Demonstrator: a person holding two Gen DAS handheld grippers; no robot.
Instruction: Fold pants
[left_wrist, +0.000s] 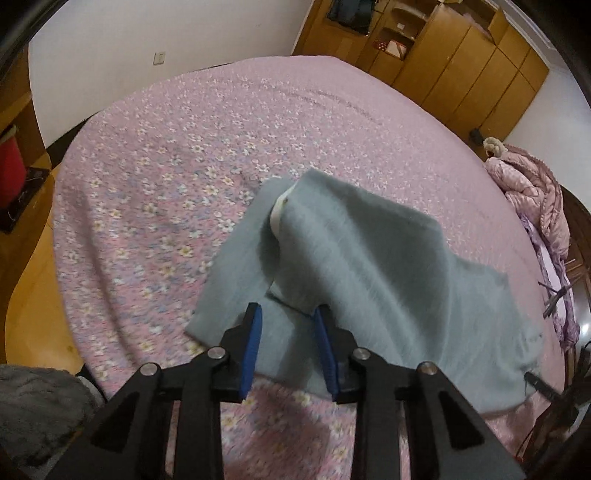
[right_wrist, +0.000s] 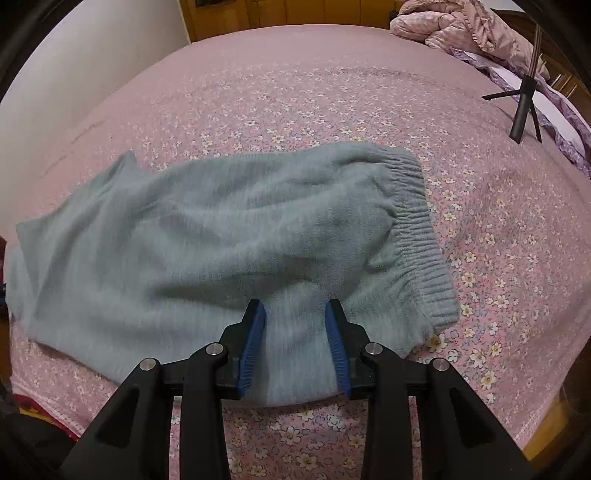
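Grey-blue fleece pants (left_wrist: 369, 251) lie folded over on a pink flowered bedspread (left_wrist: 166, 147). A white label (left_wrist: 277, 218) shows at a turned-back edge. My left gripper (left_wrist: 287, 308) hovers over the near edge of the pants, its blue pads apart, with cloth lying flat below the gap. In the right wrist view the pants (right_wrist: 221, 229) stretch to the left, and the ribbed waistband (right_wrist: 417, 221) is at the right. My right gripper (right_wrist: 294, 302) stands open over the near edge by the waistband, its pads not pressing the cloth.
A pink quilted jacket (right_wrist: 461, 29) is heaped at the bed's far right, with a small black tripod (right_wrist: 524, 107) nearby. Wooden wardrobes (left_wrist: 461, 55) line the far wall. Wood floor (left_wrist: 29, 295) borders the bed on the left. A grey fuzzy thing (left_wrist: 37, 398) sits bottom left.
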